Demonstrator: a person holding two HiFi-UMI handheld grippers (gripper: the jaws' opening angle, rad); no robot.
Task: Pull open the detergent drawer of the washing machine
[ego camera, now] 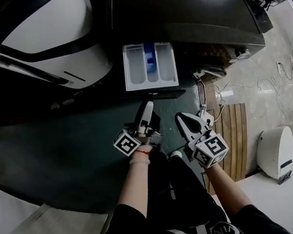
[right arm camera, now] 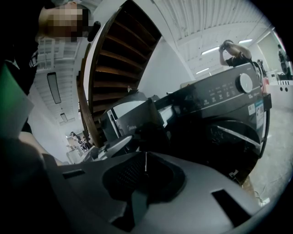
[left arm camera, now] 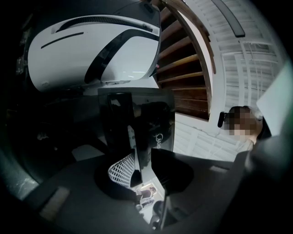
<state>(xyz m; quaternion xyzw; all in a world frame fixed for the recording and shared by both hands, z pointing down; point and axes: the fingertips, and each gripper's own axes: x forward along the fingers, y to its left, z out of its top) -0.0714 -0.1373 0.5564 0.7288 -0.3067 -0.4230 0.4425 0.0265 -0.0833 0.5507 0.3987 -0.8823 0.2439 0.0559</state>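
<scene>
Detergent drawer (ego camera: 142, 69) opening looks all but done, judging outward from the left gripper (ego camera: 147, 107). Its jaws stand partly apart with a strip of light between the pads and nothing pinched there. In the head view its tip sits just short of the drawer's dark front panel, though whether it touches the panel I cannot tell. The right gripper (right arm camera: 145, 164) hangs a little to the side and lower, near the person's knee. Its jaws are pressed together on nothing, with only a thin line between the pads, and it seems to have no part in this step. Beyond the left tip, the drawer juts well out of the upper left corner of the dark washing machine (ego camera: 181, 9). Its white tray lies bare to the camera, with a blue insert in the middle compartment. A white appliance (ego camera: 47, 41) stands just beside the machine on the left, over the dark floor (ego camera: 60, 151). My reading is that the pull is at its end and the hold has been let go. If so, the next move is to draw the left gripper straight back, clear of the front panel, without nudging the tray inward. Should the drawer need more travel, the jaws would have to close on the panel's lower lip again and pull level along the slide.
</scene>
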